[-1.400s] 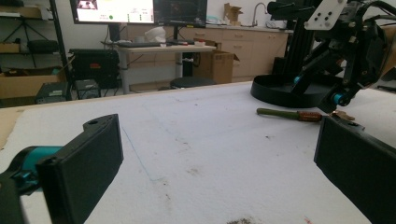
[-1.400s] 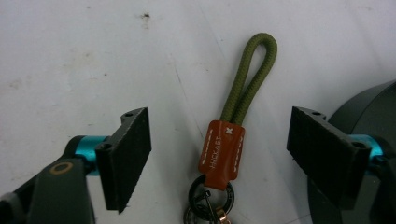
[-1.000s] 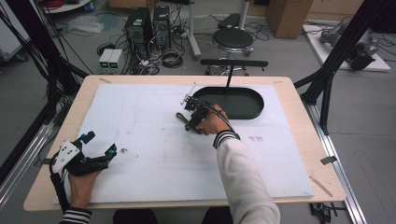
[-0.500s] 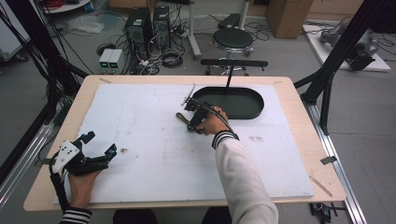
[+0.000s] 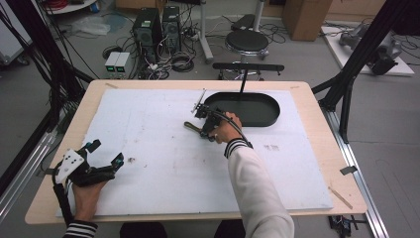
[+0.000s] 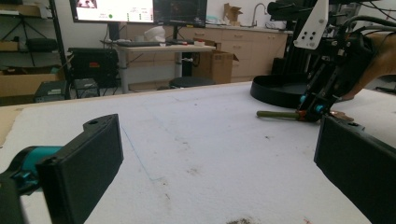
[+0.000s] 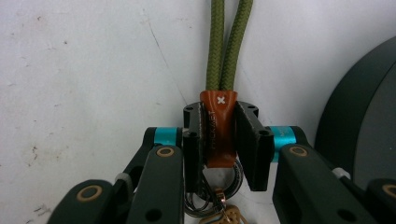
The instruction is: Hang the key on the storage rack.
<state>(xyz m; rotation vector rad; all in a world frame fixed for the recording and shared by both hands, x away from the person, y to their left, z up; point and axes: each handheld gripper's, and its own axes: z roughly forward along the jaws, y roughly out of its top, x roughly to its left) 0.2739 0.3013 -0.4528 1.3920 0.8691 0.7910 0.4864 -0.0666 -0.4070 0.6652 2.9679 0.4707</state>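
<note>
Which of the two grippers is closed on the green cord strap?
The right gripper, beside the black tray, clamps its brown leather tab; the left gripper is open, empty.

A white foam sheet (image 5: 163,163) covers the wooden table (image 5: 317,129), with a black oval tray (image 5: 255,110) at its far side; beyond on the floor stand a round stool (image 5: 246,41) and two computer towers (image 5: 157,25).

High view looks down on the table (image 5: 148,124); 2 gripper views skim it closely.
</note>
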